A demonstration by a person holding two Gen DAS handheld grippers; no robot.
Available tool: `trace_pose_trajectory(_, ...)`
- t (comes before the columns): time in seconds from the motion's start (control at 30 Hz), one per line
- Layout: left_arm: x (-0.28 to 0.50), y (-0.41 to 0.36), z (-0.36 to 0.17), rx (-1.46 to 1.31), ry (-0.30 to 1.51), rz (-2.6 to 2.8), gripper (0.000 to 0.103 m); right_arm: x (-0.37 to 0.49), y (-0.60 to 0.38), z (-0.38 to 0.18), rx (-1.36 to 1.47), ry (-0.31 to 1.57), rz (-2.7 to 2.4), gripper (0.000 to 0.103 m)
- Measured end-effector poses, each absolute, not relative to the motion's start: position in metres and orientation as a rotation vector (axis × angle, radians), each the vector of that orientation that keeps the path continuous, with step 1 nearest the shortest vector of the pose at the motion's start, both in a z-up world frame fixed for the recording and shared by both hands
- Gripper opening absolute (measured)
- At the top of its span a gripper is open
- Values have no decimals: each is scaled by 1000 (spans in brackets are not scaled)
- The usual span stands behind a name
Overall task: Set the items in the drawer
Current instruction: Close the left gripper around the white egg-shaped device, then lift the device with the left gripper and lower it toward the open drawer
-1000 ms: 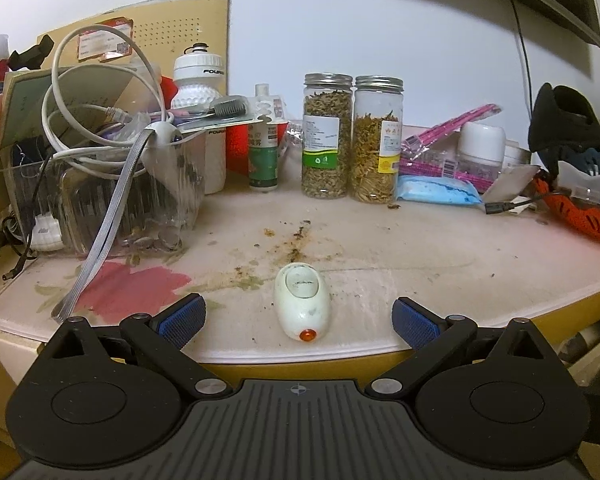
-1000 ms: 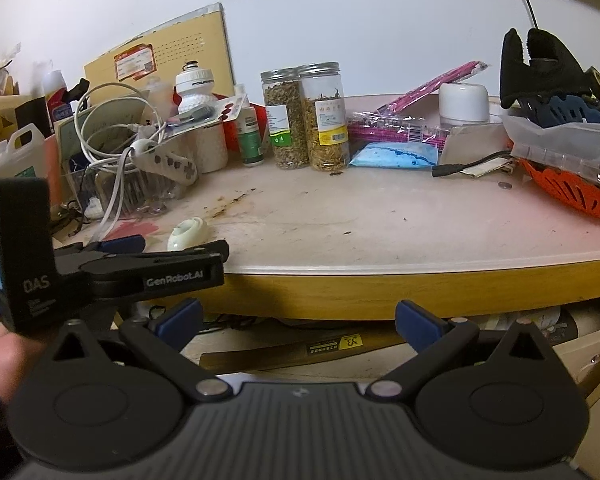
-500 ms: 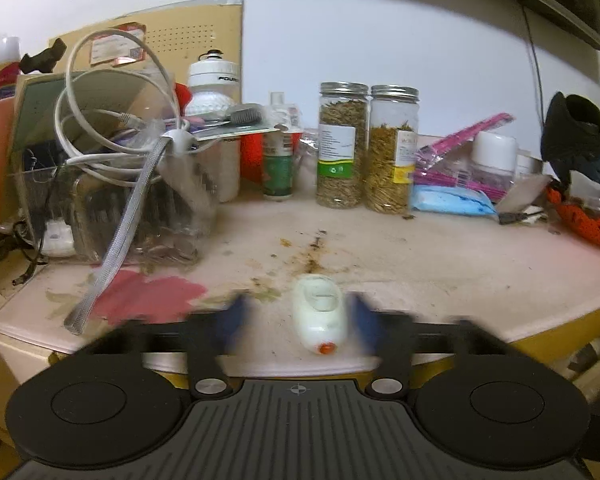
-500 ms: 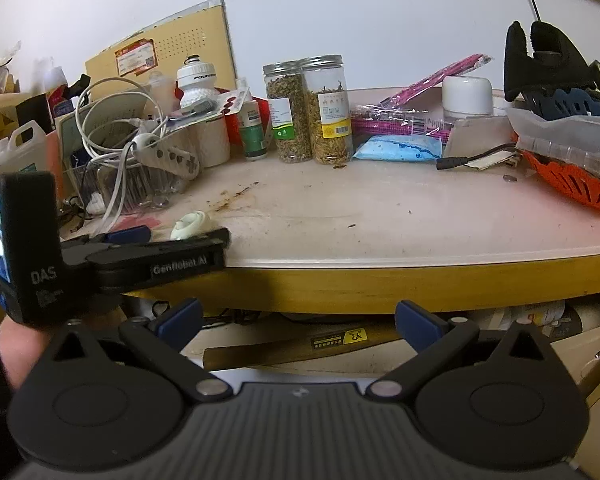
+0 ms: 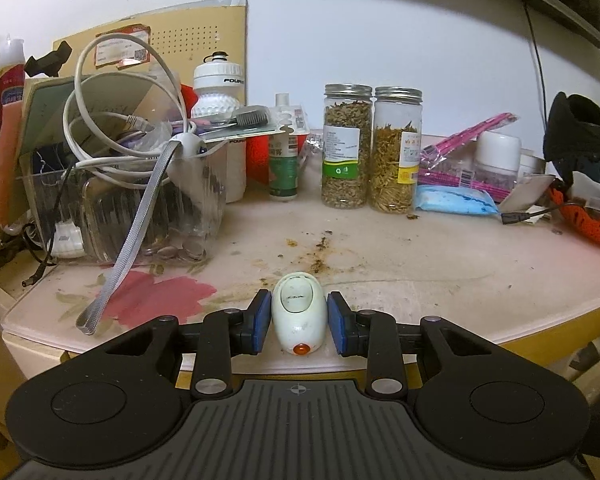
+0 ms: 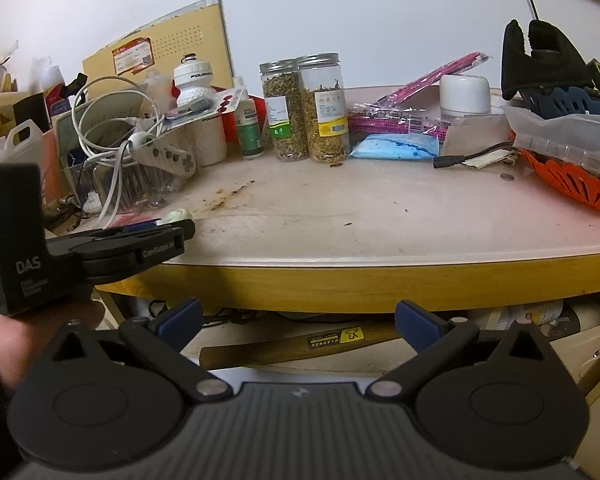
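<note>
Tabletop (image 5: pixel 440 276): we see a pale, stained top with a yellow front edge, crowded along the wall and bare in the middle.
Clear bin (image 5: pixel 112 216): at the far left, we find it stuffed with white cables, a grey strap trailing out onto the tabletop.
White bottle (image 5: pixel 220 120): behind the bin, upright.
Two jars (image 5: pixel 372 152): we see them side by side, touching, filled with dried herbs, metal lids on.
Hammer (image 6: pixel 292 348): from the right wrist view we see its wooden handle lying below the tabletop.
Left claw (image 5: pixel 299 322): clenched on the white gadget, a blue pad pressed to each side; we see it at the near edge of the tabletop.
Right claw (image 6: pixel 298 320): released, its blue pads spread wide with nothing between them, held in front of the tabletop edge.
White gadget (image 5: pixel 299 314): small, egg-shaped, with an orange button on its near end; it sits on the tabletop near the front edge, gripped by the left claw.
</note>
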State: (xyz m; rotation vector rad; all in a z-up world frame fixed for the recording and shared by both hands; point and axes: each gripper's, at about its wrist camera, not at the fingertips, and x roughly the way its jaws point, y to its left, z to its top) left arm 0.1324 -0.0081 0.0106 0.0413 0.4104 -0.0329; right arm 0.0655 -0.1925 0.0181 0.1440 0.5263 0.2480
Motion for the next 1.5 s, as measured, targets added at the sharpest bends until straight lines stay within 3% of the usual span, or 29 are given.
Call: trace_pose_trajectory(1.5, 58, -6, 25, 49, 455, -55, 29, 56, -195, 17, 150, 535, 237, 103)
